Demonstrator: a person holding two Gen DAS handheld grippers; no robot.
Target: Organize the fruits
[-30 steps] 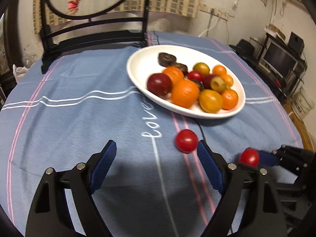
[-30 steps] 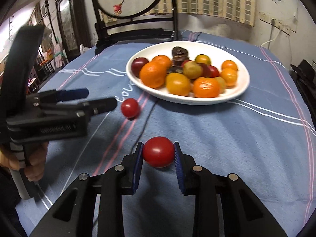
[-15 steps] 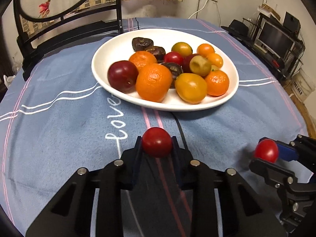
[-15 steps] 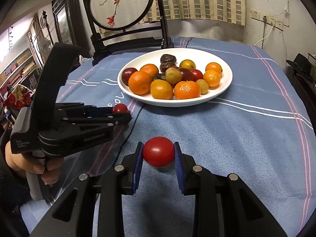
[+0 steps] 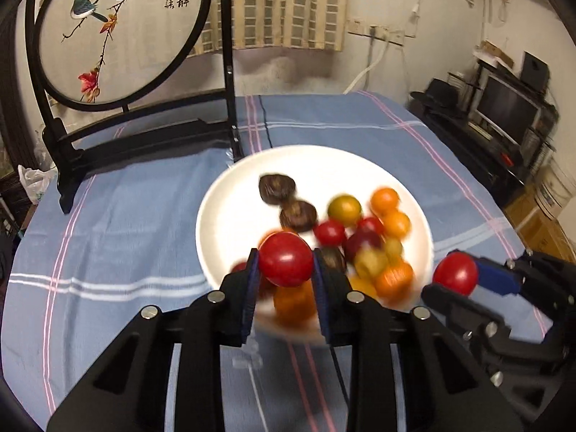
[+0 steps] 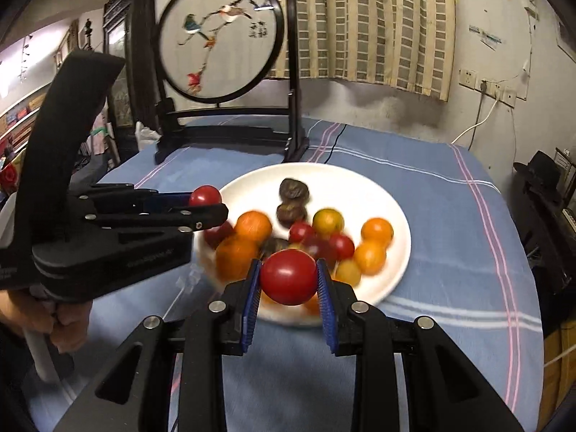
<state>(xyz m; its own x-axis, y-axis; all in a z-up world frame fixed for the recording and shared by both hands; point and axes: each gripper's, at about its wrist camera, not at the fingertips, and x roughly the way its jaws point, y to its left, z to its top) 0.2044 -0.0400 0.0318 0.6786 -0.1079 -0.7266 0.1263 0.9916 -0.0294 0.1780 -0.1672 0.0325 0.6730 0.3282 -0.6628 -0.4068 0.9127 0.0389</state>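
Red tomato (image 5: 285,264) being pinched in left tool (image 5: 284,270), another (image 6: 289,277) in right tool (image 6: 289,280), above crowded plate (image 6: 396,216); released fruit risks being bounced out.

We've got both grippers up off the table right now. Our left gripper (image 5: 285,265) has its blue-padded fingers (image 5: 251,280) pinched in tight on a red cherry tomato (image 5: 285,260), and from the right wrist view it's reaching in from the left side, pretty much level, with our bare left hand (image 6: 61,320) wrapped around the handle underneath. Our right gripper (image 6: 288,278) is doing the same thing, clamped on its own red tomato (image 6: 288,276), and it sits just to the right of the left one.
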